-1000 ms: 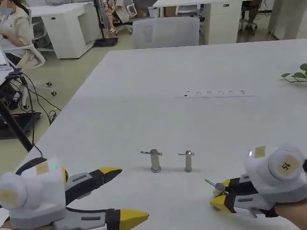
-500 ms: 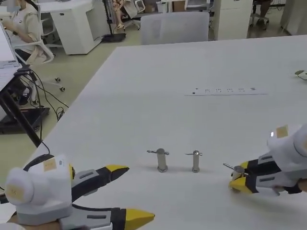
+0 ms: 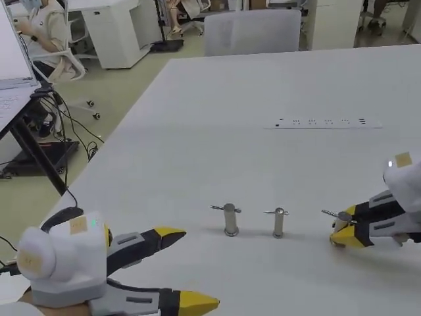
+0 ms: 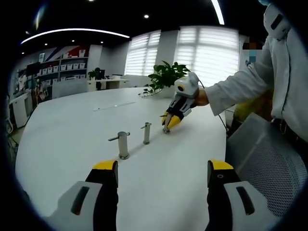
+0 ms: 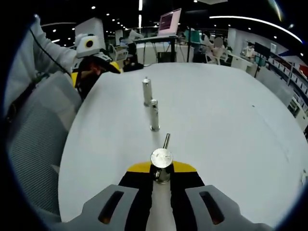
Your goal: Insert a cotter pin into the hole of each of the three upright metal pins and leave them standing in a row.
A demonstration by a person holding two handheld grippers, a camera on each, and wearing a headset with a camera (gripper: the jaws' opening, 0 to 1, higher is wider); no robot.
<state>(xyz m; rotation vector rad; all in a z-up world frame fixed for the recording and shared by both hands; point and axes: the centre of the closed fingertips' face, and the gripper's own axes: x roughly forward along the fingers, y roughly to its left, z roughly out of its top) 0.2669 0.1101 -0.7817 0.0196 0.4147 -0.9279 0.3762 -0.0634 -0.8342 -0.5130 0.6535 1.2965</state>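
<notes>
Two upright metal pins [image 3: 230,219] [image 3: 278,222], each with a cotter pin through its top, stand side by side on the white table [image 3: 263,151]. To their right, roughly in line with them, my right gripper [image 3: 343,236] is shut on a third metal pin [image 3: 343,218], low at the table surface. That pin's round head [image 5: 161,158] sits between the yellow jaws of the right gripper [image 5: 161,169], and a cotter pin [image 5: 165,140] sticks out of it. My left gripper [image 3: 187,270] is open and holds nothing near the front left edge, and its open jaws [image 4: 162,168] face the row [image 4: 123,144].
A power strip [image 3: 321,122] lies flat further back on the table. A grey chair [image 3: 253,29] stands at the far edge, and the table's left edge drops to a floor with cables. A potted plant [image 4: 166,77] stands beyond the right gripper. A person sits at a desk far left.
My right gripper has carried the third pin to the right, further from the two standing pins. The left gripper has stayed open and in place. The head camera has shifted.
</notes>
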